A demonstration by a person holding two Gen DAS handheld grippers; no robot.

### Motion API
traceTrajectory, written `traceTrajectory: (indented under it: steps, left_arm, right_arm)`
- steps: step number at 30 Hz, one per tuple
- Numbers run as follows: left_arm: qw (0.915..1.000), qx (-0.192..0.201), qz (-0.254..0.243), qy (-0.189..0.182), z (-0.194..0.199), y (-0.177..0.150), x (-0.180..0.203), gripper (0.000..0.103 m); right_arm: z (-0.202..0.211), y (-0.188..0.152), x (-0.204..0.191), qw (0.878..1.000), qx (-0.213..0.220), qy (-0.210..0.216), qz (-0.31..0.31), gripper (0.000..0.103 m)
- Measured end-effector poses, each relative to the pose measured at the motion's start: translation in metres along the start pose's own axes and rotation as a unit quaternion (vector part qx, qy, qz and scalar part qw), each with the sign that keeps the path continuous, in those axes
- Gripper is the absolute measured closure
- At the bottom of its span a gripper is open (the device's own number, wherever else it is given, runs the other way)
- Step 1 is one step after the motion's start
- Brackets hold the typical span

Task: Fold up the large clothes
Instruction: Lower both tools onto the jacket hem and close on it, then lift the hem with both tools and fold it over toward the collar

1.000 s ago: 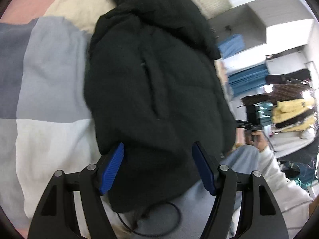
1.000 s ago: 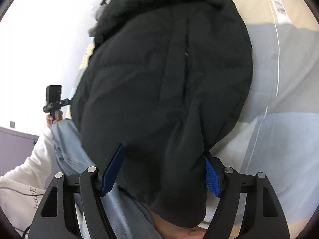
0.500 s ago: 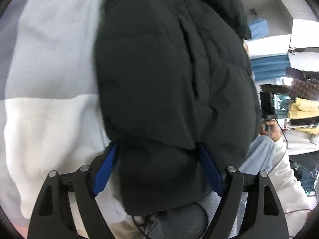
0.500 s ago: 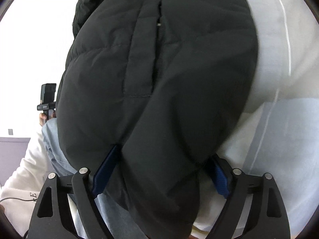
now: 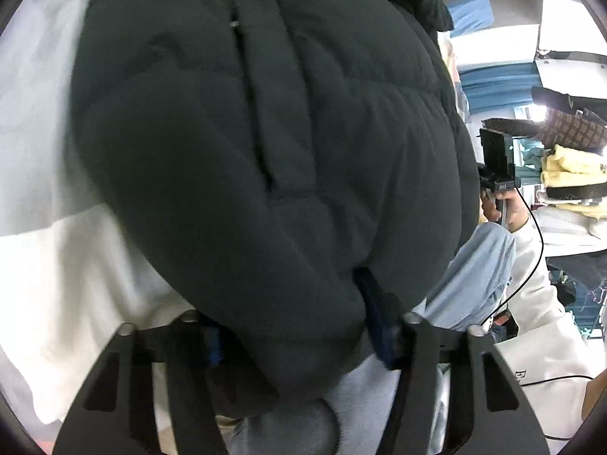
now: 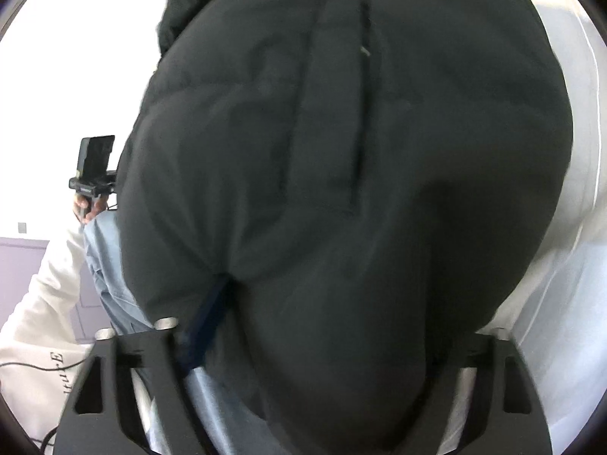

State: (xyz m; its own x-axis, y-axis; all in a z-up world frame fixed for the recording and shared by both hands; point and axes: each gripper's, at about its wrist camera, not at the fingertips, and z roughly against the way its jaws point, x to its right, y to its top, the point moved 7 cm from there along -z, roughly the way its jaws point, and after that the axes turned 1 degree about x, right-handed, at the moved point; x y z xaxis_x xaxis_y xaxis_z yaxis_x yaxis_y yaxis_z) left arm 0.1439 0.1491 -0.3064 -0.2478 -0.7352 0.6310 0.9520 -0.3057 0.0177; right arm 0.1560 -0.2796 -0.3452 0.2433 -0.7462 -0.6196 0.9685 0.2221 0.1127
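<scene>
While both your left gripper (image 5: 296,326) and right gripper (image 6: 326,322) have just closed, pinching the jacket (image 5: 265,132) hem, expect soft, bulky, slippery padding.

A black quilted puffer jacket (image 5: 265,144) lies front up on the bed, its puffy bulk filling both wrist views. A closed zip placket (image 6: 360,113) runs down its middle. The near hem bunches into thick folds at the bed's edge.
</scene>
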Motion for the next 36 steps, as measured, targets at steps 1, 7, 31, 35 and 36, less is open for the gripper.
traceTrajectory:
  steps: [1, 7, 31, 35, 36]
  left_arm:
    - [1.0000, 0.005, -0.004, 0.000, 0.001, 0.000, 0.004, 0.061]
    - [0.9975, 0.070, 0.012, 0.006, 0.027, -0.008, 0.023, 0.085]
    - [0.9091, 0.388, 0.128, -0.081, 0.172, -0.070, 0.097, 0.097]
    - [0.9025, 0.397, 0.131, -0.106, 0.180, -0.091, 0.108, 0.097]
    - [0.9012, 0.399, 0.128, -0.111, 0.185, -0.099, 0.111, 0.097]
  right_arm:
    - [0.005, 0.004, -0.008, 1.000, 0.005, -0.010, 0.008, 0.063]
    - [0.042, 0.020, -0.044, 0.995, 0.063, -0.063, 0.042, 0.092]
    - [0.204, -0.057, -0.115, 0.911, 0.400, 0.102, -0.028, 0.097]
    - [0.221, -0.091, -0.138, 0.894, 0.433, 0.113, -0.017, 0.097]
    - [0.226, -0.097, -0.142, 0.890, 0.440, 0.116, -0.016, 0.097]
